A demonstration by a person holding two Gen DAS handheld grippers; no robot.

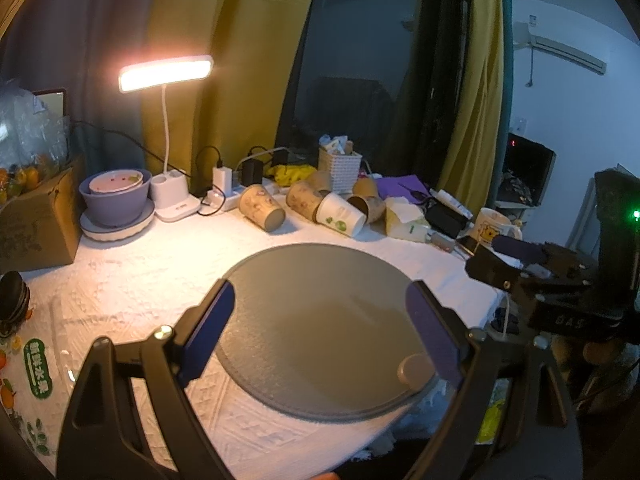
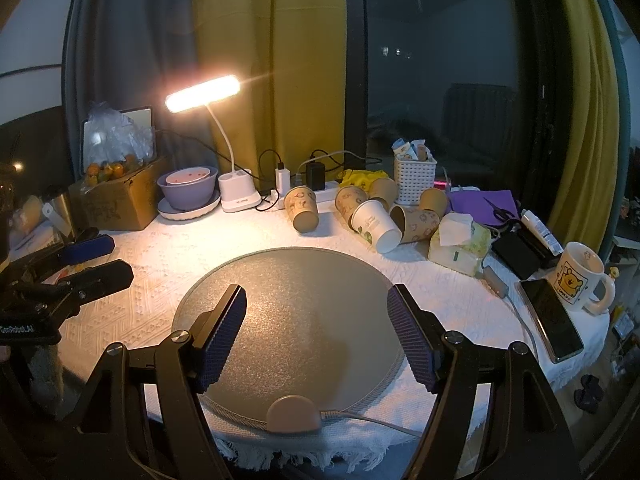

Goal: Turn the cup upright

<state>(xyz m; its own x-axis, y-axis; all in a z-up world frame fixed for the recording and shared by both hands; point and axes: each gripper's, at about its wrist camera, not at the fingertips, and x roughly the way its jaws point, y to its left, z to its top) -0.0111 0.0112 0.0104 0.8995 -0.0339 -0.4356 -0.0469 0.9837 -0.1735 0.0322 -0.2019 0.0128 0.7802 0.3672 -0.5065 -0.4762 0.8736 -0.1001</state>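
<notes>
Left gripper (image 1: pixel 320 332): jaws were held wide apart with nothing between them, hovering over the round grey mat (image 1: pixel 320 320), well short of any cup.
Right gripper (image 2: pixel 316 332): jaws were likewise spread and empty, poised above the same mat; no contact was made.
Cups: several paper cups were seen lying on their sides in a cluster at the back of the tabletop (image 2: pixel 140 272), near the white basket (image 2: pixel 414 180).
Likely target: the brown cup (image 2: pixel 302 209) lying apart at the left of the cluster, base toward the cameras, was judged the easiest to reach; which cup was meant cannot be told.
White cup (image 2: pixel 378 226): it lay tipped against the brown ones.
Mat: it was kept bare, probably as the spot for standing a cup.
Lamp (image 2: pixel 203 88): it was lit, angled over the work area.
</notes>
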